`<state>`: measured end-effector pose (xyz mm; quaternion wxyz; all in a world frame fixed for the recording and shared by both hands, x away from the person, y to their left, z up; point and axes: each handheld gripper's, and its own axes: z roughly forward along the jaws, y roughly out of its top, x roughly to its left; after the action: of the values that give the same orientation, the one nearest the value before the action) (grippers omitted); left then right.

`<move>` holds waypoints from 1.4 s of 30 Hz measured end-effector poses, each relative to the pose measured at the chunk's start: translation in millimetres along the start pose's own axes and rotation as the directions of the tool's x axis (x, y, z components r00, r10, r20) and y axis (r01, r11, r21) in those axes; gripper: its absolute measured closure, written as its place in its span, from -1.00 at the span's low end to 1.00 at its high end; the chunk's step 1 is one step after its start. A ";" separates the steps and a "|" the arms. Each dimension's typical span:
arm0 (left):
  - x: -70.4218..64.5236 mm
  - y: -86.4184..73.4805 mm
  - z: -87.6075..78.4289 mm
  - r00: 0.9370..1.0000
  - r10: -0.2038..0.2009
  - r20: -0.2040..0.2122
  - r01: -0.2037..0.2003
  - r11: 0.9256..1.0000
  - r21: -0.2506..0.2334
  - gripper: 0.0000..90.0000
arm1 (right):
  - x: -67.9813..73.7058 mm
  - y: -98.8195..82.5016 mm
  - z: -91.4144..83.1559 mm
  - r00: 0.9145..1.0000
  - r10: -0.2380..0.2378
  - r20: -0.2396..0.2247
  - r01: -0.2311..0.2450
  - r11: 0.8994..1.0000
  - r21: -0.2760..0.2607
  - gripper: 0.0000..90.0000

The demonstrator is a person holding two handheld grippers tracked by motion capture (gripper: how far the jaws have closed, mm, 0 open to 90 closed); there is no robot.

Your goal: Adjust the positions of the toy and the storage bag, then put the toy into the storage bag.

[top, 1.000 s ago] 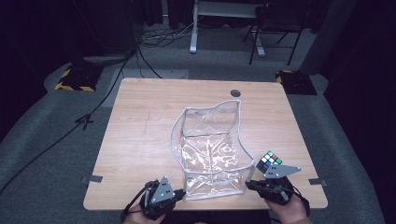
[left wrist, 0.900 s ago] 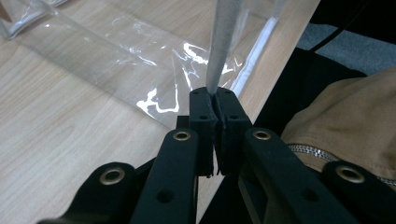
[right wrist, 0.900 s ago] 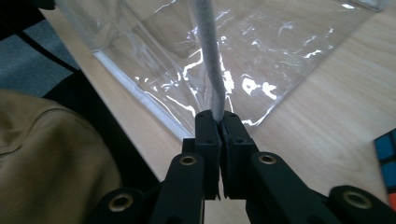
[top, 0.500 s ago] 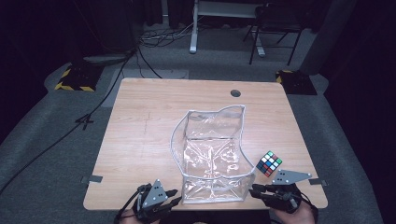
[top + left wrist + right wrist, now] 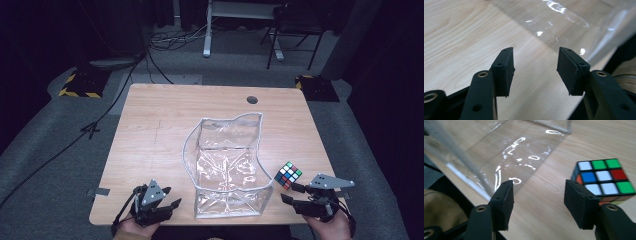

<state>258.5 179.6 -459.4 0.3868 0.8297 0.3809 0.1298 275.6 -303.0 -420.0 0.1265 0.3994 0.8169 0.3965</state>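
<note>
A clear plastic bag [image 5: 227, 165] lies open-topped in the middle of the wooden table [image 5: 150, 130]. A colourful puzzle cube [image 5: 288, 175] rests just right of the bag's near corner. My left gripper [image 5: 171, 204] is at the front edge, left of the bag; its jaws have just been opening and nothing is between them. In the left gripper view, that gripper [image 5: 535, 53] is open over bare wood, with the bag [image 5: 574, 27] ahead. My right gripper [image 5: 290, 193] is open too, its jaws just opened. In its own view, the right gripper [image 5: 539, 186] is empty, between the bag [image 5: 506, 150] and the cube [image 5: 602, 178].
A round cable hole [image 5: 252, 99] sits near the table's far edge. Beyond the table stand a desk frame [image 5: 207, 30] and a chair [image 5: 292, 30], with cables [image 5: 125, 85] on the grey floor. Bare wood stretches left of the bag.
Both grippers were shut at the bag's near corners. They have since opened and drawn back and outward toward the table's front edge, and the bag's near edge has settled slightly closer.
</note>
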 end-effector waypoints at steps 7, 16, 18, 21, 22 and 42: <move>34.0 -1.1 8.7 0.994 -0.096 -0.048 0.096 0.995 -0.001 -0.09 | -14.2 1.0 -5.7 0.997 0.049 0.067 -0.048 0.999 -0.012 -0.19; 65.2 -4.6 23.9 0.982 -0.154 -0.105 0.161 0.985 0.055 -0.14 | -27.7 0.7 -8.8 0.990 0.074 0.121 -0.073 0.997 -0.012 -0.25; 67.3 -5.1 26.1 0.980 -0.165 -0.109 0.173 0.983 0.067 -0.15 | -29.9 1.3 -8.9 0.989 0.066 0.130 -0.066 0.998 -0.006 -0.27; 75.6 -7.5 32.0 0.976 -0.170 -0.135 0.183 0.979 0.093 -0.17 | -38.9 3.3 -6.3 0.985 0.071 0.154 -0.074 0.997 0.008 -0.32; 76.2 -8.0 32.1 0.975 -0.170 -0.143 0.184 0.979 0.089 -0.18 | -41.3 3.9 -4.9 0.986 0.069 0.154 -0.072 0.997 0.013 -0.33; 78.2 -13.0 40.7 0.983 -0.075 -0.166 0.085 0.995 0.053 -0.45 | -62.2 33.7 44.3 0.988 -0.004 0.153 -0.027 0.979 0.202 -0.51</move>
<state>325.2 220.1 -502.3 0.3338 0.8115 0.4484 0.1704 357.8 -313.2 -430.5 0.1450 0.4443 0.8386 0.2798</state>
